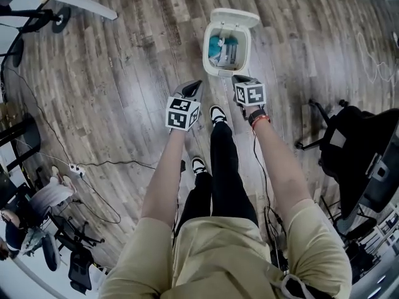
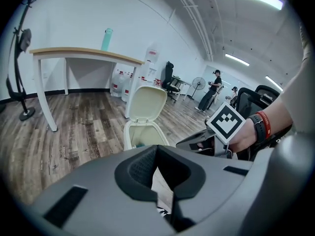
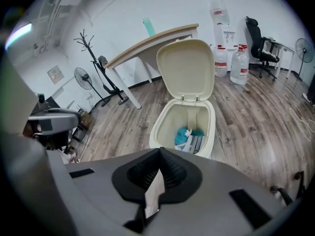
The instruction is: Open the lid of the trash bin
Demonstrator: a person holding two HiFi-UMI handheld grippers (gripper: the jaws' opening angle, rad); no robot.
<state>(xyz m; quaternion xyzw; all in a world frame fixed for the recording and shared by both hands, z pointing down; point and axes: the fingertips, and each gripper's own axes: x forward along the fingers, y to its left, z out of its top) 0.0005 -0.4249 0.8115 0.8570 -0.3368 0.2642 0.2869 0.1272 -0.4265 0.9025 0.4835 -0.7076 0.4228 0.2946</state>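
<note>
Fingers [image 2: 140, 168] on the left gripper [image 1: 192, 89] and right gripper [image 1: 240, 80] are pressed together on nothing. The trash bin [image 1: 207, 50] stands on the floor [image 1: 124, 73] just ahead with its lid [image 1: 235, 17] already upright, so the step looks done and the care now is not to knock it shut. Both arms [image 1: 163, 173] reach forward and down, side by side, with the right tips nearer the bin's rim.

- Tan cloth shirt [image 1: 249, 254] with short sleeves
- Long black trousers [image 1: 227, 167]
- Black-and-white shoes [image 1: 217, 114]
- Red band [image 1: 260, 119] beside a black strap, right wrist
- Dark grey left gripper [image 1: 195, 84] and right gripper [image 1: 238, 78], each with a white cube [image 1: 182, 113] of black square marks
</note>
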